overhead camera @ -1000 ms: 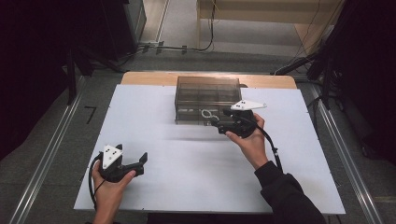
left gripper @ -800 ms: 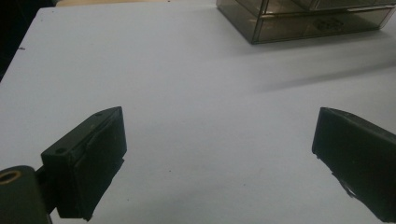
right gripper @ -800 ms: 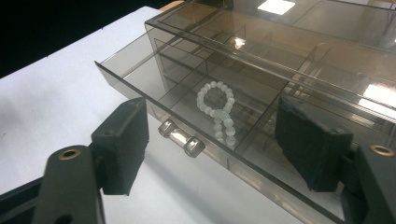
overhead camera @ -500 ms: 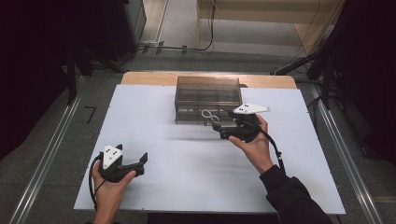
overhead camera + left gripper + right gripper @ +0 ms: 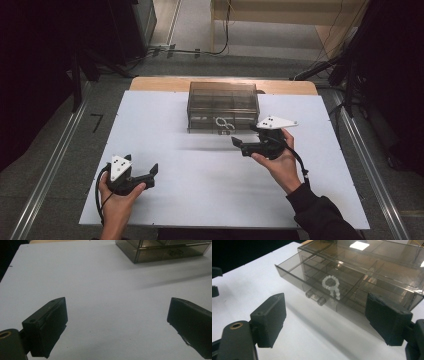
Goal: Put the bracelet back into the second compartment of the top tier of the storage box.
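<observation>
Dim room, dark surroundings, grey floor with metal rails either side of the white rectangular tabletop; a strip of wooden edge shows at the table's far side. Smoky translucent plastic drawer organizer box sits at the far middle of the table, its lowest drawer pulled out toward the person. White bead bracelet lies inside that open drawer, in a middle compartment; right gripper view shows it looped with a short tail of beads, just behind the drawer's front wall and its two small clear handle knobs.

Right black two-jaw gripper held in the right hand, low over the table just in front and to the right of the box, pointing left. Jaws spread wide, nothing between them, apart from the drawer; grey triangular plate on top.

Left black two-jaw gripper in the left hand at the near left of the table, well apart from the box. Jaws released, wide apart, empty, bare white table between them in the left gripper view; the box shows far off at upper right there.
</observation>
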`<state>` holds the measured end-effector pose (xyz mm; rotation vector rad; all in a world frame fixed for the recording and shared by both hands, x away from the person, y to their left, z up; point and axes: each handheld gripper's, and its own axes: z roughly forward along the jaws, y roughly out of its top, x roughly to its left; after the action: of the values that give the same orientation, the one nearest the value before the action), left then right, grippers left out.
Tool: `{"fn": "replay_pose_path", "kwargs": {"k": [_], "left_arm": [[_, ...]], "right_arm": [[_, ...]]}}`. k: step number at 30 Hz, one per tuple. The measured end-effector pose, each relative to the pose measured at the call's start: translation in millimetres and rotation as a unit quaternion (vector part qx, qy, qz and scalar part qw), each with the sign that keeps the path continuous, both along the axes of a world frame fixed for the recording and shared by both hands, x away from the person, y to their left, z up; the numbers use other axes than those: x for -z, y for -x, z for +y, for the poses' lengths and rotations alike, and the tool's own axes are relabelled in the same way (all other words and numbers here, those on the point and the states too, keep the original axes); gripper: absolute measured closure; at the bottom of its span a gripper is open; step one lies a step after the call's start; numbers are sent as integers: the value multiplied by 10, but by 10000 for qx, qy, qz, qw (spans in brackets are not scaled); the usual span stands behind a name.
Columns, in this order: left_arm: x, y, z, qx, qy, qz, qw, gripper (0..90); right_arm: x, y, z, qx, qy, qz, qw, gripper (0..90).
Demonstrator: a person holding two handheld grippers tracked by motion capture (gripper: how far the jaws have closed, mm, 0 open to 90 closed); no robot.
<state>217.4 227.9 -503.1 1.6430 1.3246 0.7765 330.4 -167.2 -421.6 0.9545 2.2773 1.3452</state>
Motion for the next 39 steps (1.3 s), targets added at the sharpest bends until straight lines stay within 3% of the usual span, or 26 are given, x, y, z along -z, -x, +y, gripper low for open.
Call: {"fn": "replay_pose_path", "kwargs": {"k": [22,39], "left_arm": [[7,-5,-14,0,17,13,10000,33],[4,-4,-20,4,15,22,10000,33]], "right_arm": [[235,167,-330,162,148,214,9995,163],[403,338,-652,436,289,368,9980,163]]}}
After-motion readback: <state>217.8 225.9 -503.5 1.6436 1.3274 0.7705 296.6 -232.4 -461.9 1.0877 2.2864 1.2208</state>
